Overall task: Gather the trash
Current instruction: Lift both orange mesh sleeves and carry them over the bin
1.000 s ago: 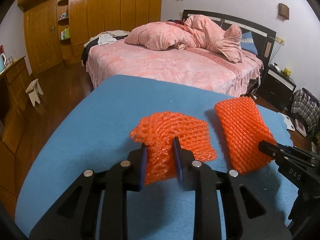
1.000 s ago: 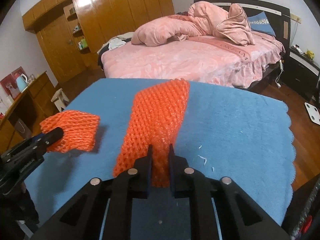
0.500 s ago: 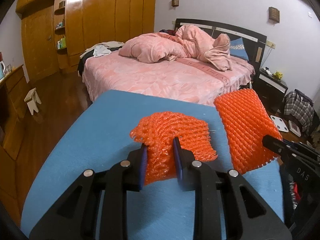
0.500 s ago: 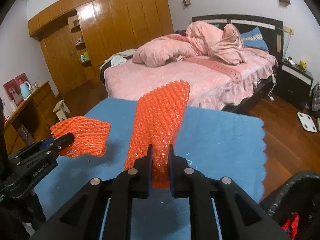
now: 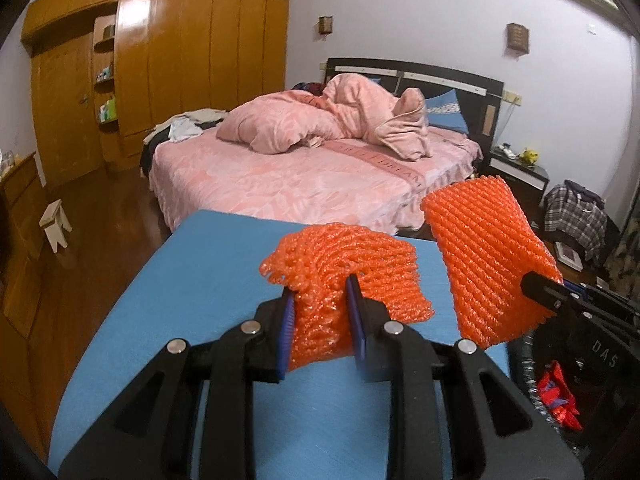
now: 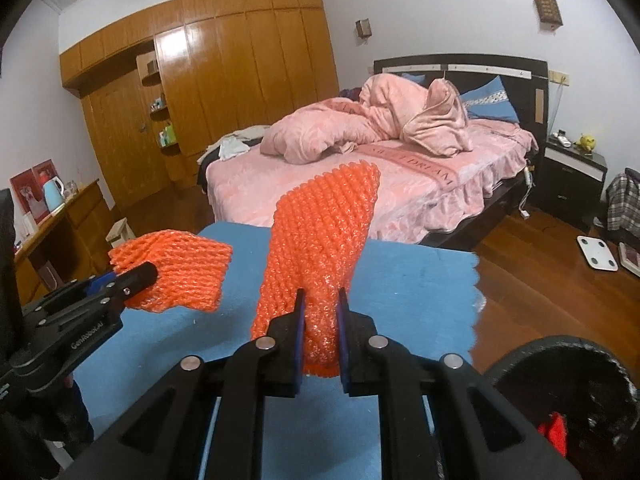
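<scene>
My left gripper [image 5: 320, 300] is shut on a crumpled orange foam net [image 5: 352, 276], held up above the blue cloth-covered table [image 5: 192, 304]. My right gripper [image 6: 319, 312] is shut on a second, longer orange foam net [image 6: 320, 240] that stands up from its jaws. Each gripper shows in the other's view: the right gripper [image 5: 540, 284] at the right edge with the long orange foam net [image 5: 488, 264], the left gripper [image 6: 136, 276] at the left with the crumpled orange foam net [image 6: 180, 272]. A black bin [image 6: 568, 392] with a red scrap [image 6: 554, 432] inside stands low at the right.
Beyond the table is a bed [image 5: 300, 176] with a pink quilt, a wooden wardrobe [image 5: 168, 64], a small white stool [image 5: 56, 224] on the wood floor and a dark nightstand [image 6: 576, 176]. A white scale [image 6: 598, 258] lies on the floor at the right.
Both grippers have risen off the table with their foam nets and drawn back. More of the room and the black bin now show; both grips are unchanged.
</scene>
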`<state>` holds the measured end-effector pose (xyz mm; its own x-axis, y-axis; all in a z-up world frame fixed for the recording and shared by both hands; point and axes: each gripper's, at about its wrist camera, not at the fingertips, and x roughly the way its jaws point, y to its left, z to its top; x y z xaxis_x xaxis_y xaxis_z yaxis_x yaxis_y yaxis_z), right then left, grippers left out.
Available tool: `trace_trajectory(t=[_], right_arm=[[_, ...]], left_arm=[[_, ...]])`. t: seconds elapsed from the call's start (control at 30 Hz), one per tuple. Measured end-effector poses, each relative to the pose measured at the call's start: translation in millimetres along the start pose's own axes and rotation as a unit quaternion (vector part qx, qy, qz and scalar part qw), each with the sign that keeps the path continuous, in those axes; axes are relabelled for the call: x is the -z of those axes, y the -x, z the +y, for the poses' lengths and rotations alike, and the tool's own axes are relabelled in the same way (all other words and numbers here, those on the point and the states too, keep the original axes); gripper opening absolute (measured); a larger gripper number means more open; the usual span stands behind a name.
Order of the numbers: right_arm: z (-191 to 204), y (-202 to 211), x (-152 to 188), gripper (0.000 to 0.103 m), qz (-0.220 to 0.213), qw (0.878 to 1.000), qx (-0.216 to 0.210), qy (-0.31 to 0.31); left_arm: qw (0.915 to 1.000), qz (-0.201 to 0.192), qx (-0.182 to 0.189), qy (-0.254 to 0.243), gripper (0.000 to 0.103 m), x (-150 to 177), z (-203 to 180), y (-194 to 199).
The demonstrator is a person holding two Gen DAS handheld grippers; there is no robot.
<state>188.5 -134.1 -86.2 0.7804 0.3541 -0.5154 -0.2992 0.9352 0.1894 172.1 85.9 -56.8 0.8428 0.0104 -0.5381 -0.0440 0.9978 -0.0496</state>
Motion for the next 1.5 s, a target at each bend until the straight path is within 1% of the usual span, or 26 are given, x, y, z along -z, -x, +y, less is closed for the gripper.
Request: trace_trajectory(t=[0.27, 0.47, 0.87, 1.07, 1.23, 1.5], right_arm=[[-14.4, 47.0, 6.0, 0.014, -0.02, 1.0, 0.019, -0.003], [-29.7, 83.2, 13.1, 0.014, -0.038, 0.999, 0.037, -0.01], [-60.0, 134.1, 31.9, 0.014, -0.058, 0.995, 0.078, -0.029], [-77.9, 155.1, 41.6, 0.014, -0.064, 0.991, 0.106, -0.043], [-100.3, 170.6, 52.7, 0.014, -0.062, 0.987, 0.134, -0.058], [-131.3, 187.8, 67.4, 0.014, -0.056, 0.981, 0.173, -0.074]], left_arm=[[0.9994, -0.017, 0.024, -0.016, 0.023, 2.9, -27.6, 30.1], [0.9981, -0.03, 0.045, -0.03, 0.023, 11.4, -54.0, 50.1], [0.9922, -0.047, 0.098, -0.061, 0.023, 27.1, -112.3, 79.1], [0.9878, -0.045, 0.126, -0.08, 0.023, 36.7, -141.7, 85.0], [0.9827, -0.043, 0.151, -0.098, 0.023, 42.8, -167.8, 84.8], [0.9739, -0.04, 0.187, -0.122, 0.023, 48.3, -208.1, 75.4]])
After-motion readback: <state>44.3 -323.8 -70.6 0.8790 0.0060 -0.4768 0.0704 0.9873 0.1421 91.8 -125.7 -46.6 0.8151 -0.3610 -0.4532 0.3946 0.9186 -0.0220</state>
